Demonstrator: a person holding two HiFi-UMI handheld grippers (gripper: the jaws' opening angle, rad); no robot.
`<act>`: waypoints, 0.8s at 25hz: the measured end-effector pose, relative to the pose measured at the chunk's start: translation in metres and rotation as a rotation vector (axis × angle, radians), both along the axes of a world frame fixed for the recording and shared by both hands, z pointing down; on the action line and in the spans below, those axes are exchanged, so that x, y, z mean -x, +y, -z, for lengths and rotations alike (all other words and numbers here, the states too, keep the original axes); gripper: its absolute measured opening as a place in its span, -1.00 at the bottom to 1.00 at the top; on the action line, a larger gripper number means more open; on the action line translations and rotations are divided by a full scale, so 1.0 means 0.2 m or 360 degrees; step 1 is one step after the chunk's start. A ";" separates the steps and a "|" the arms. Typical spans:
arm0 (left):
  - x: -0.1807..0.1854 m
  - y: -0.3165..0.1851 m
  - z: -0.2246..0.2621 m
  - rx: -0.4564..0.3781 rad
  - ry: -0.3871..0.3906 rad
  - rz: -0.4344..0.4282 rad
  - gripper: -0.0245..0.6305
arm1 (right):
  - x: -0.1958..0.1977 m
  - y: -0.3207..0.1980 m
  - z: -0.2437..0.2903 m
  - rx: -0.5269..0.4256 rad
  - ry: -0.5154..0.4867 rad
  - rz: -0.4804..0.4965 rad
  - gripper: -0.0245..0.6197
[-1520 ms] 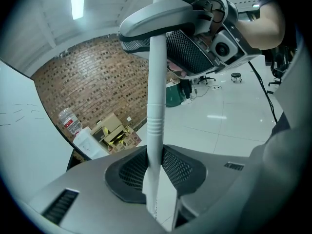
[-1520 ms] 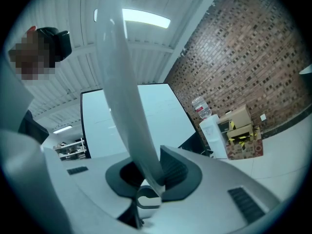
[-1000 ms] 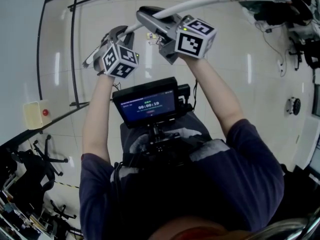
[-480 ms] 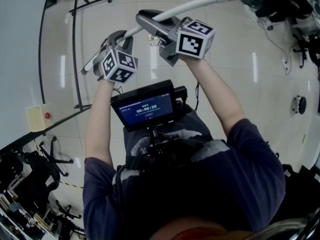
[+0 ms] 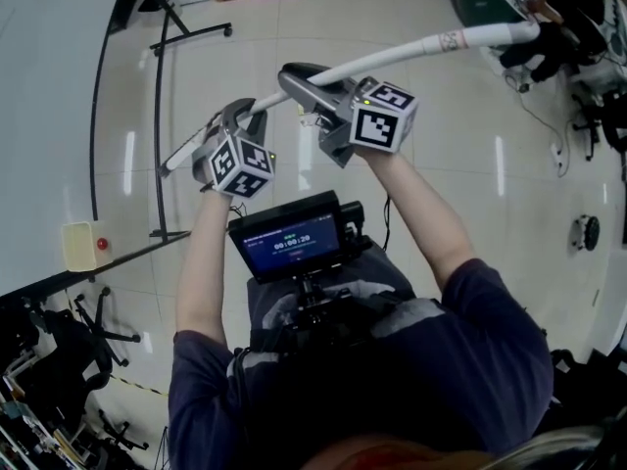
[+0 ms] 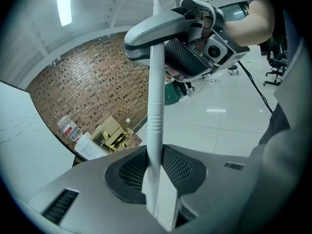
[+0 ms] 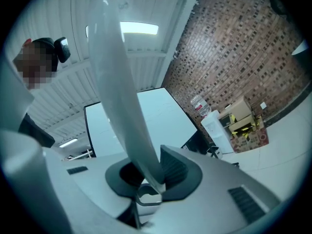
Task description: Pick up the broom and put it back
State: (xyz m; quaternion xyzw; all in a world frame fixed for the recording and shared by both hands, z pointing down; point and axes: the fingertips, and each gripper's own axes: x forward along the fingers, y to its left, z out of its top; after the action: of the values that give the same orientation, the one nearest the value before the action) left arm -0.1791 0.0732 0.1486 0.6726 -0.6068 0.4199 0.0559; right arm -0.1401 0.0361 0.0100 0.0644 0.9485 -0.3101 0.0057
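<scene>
Your left gripper [image 5: 238,117] and right gripper [image 5: 306,81] both clamp the broom handle [image 5: 421,47]: stiff, slick, probably head-heavy, so spaced grips suit it.

The head view looks from above the person, steeply down over both forearms to the floor [image 5: 441,184]. It takes in the left hand-held gripper [image 5: 238,117] and the right hand-held gripper [image 5: 297,78] at arm's length. Each gripper view sits close behind its own jaws and looks along them, past the broom handle [image 6: 156,101] toward a brick wall [image 6: 92,77]. The left gripper view also catches the right hand-held gripper nearby. Both gripper views share that wall and its cardboard boxes [image 7: 242,115], and all three views share the handle.
</scene>
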 end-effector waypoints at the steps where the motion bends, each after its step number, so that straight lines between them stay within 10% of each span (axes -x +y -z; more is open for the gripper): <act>1: -0.01 0.00 0.00 -0.0003 0.0002 -0.0002 -0.66 | -0.01 0.00 0.00 -0.0002 0.0002 -0.0002 -0.69; 20: -0.19 -0.17 0.02 -0.0080 0.0204 -0.0254 -0.65 | -0.15 -0.11 0.03 -0.0117 0.0194 -0.0225 -0.71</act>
State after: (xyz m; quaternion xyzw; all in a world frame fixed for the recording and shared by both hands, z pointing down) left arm -0.1402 0.0395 0.1456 0.7453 -0.5570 0.3638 0.0441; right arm -0.1092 0.0144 0.0045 -0.0215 0.9600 -0.2773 -0.0326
